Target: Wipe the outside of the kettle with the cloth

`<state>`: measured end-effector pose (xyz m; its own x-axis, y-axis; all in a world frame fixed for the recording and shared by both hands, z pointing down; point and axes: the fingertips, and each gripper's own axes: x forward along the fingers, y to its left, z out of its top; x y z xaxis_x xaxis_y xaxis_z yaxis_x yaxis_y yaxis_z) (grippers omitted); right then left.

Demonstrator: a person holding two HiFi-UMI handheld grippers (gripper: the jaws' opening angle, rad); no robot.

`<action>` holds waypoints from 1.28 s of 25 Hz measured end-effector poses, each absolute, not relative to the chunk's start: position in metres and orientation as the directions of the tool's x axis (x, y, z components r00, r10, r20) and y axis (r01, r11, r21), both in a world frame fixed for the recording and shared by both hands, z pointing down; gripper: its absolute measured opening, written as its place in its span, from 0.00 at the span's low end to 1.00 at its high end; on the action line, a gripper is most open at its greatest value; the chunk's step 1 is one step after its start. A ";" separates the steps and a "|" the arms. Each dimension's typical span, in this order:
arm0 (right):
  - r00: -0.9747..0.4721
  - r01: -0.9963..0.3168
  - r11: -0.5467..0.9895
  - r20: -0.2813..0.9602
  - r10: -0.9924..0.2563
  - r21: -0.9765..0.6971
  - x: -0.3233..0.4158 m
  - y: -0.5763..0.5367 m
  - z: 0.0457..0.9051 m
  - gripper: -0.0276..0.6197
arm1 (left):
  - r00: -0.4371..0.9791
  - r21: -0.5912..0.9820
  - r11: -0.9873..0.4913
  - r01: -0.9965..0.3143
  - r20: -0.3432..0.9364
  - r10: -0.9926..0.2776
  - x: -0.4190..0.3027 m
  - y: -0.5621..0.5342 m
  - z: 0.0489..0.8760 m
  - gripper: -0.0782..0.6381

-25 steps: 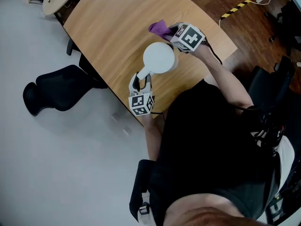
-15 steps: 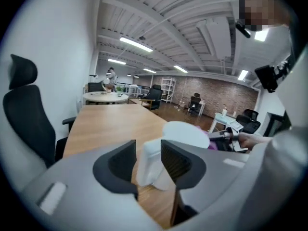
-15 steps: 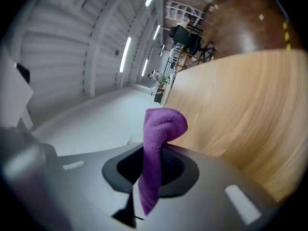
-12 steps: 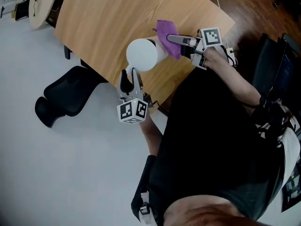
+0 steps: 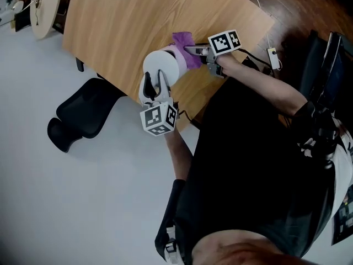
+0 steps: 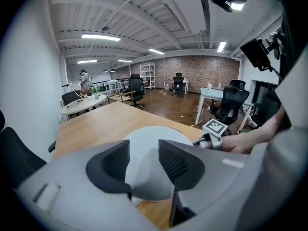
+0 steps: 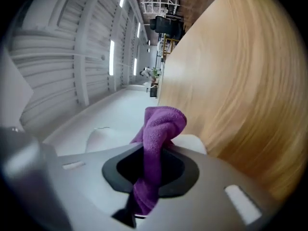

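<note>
Curved light-wood table (image 5: 121, 21) on a pale grey floor (image 5: 66, 203). A black office chair (image 5: 83, 112) stands just beside its edge, a round pale table (image 5: 44, 10) sits at the far corner, and dark plank flooring (image 5: 300, 4) lies on the opposite side. Room beyond: brick end wall (image 6: 192, 73), white shelving (image 6: 147, 75), white desk (image 6: 214, 96) with black chairs (image 6: 226, 110) near it, strip lights (image 6: 101, 36) overhead.
</note>
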<state>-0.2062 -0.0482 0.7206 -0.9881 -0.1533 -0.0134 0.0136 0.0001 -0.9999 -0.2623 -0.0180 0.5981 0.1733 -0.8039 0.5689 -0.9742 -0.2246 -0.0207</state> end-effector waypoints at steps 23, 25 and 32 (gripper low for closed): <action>-0.982 0.124 0.025 -0.126 -0.140 -0.992 -0.229 -0.017 0.659 0.13 | 0.147 0.007 -0.170 -0.985 0.536 -0.831 -0.334 -0.022 0.579 0.18; -0.931 0.295 0.128 -0.315 -0.185 -0.947 -0.227 -0.022 0.590 0.13 | 0.115 0.024 -0.122 -0.992 0.549 -0.828 -0.338 -0.020 0.590 0.18; -0.963 0.102 0.061 -0.114 -0.244 -0.993 -0.247 -0.012 0.675 0.13 | 0.080 -0.021 -0.108 -0.994 0.536 -0.841 -0.332 -0.020 0.591 0.19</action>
<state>-0.2471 -0.0119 0.6749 -0.9629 -0.2444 -0.1141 0.1021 0.0613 -0.9929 -0.3324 -0.0200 0.5909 0.0803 -0.8406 0.5356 -0.9939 -0.1081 -0.0206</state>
